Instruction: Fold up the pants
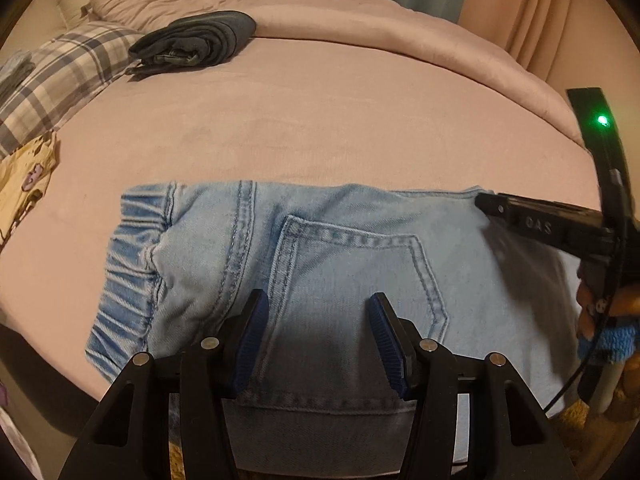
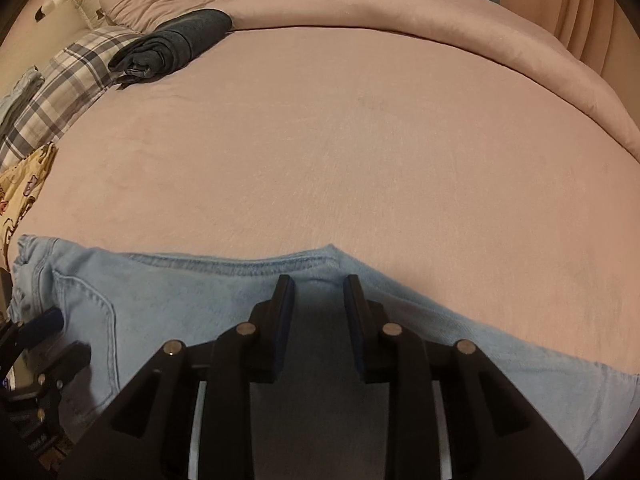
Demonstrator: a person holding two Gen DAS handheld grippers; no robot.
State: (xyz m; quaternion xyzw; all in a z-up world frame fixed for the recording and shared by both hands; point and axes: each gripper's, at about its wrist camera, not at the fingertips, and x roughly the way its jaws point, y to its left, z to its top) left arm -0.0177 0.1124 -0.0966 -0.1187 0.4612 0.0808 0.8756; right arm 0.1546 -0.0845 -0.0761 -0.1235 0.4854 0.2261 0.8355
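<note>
Lettering "OAS" on right gripper (image 1: pixel 486 202) above jeans (image 1: pixel 340 264).

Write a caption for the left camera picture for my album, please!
Light blue jeans lie on a pink bed under the open left tool, dark folded pants waiting behind.

Both wrist views look steeply down, close, sharing the jeans (image 1: pixel 340 264).
</note>
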